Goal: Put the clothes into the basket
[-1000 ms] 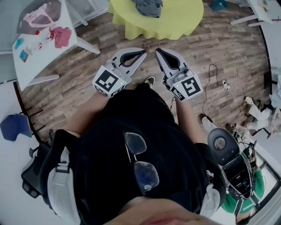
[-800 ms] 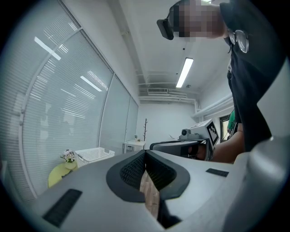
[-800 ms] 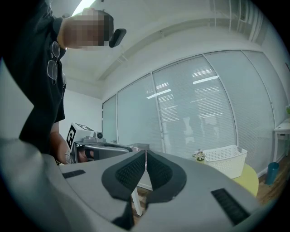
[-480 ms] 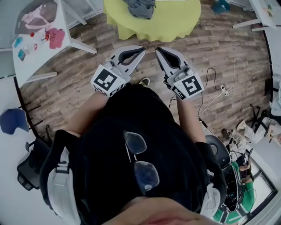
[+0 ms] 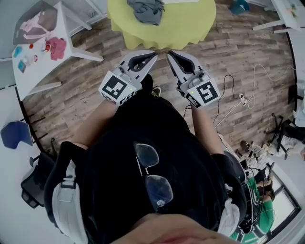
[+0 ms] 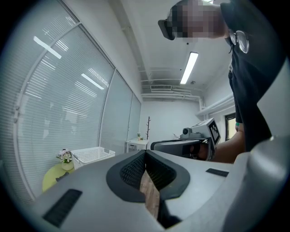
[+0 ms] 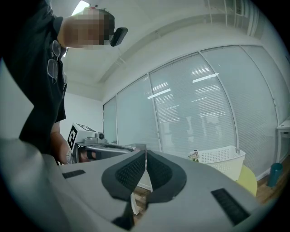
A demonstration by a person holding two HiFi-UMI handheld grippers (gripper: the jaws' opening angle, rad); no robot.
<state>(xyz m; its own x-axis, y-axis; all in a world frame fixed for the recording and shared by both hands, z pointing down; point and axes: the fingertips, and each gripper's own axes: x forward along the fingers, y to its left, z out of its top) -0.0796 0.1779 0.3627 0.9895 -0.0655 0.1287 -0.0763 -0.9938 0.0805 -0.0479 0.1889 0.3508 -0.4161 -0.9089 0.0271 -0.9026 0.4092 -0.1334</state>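
Observation:
A heap of grey clothes point(image 5: 145, 10) lies on a round yellow table point(image 5: 190, 24) at the top of the head view. A white slatted basket point(image 6: 93, 156) stands on that table beside a small flower pot, and the basket point(image 7: 222, 161) also shows in the right gripper view. My left gripper point(image 5: 152, 56) and right gripper point(image 5: 170, 54) are held side by side over the wooden floor, short of the table and pointing toward it. Both are shut, pads together, with nothing between them. The left gripper point(image 6: 145, 153) and the right gripper point(image 7: 145, 152) each show the other alongside.
A white table point(image 5: 28, 62) with pink and red items stands at the left, a blue chair point(image 5: 14, 135) below it. Cables and a power strip point(image 5: 240, 93) lie on the floor at the right. A teal object point(image 5: 237, 5) sits beyond the yellow table.
The yellow table and grey clothes have slid lower and closer in the head view as the person walks toward them. Both grippers stay shut and side by side.

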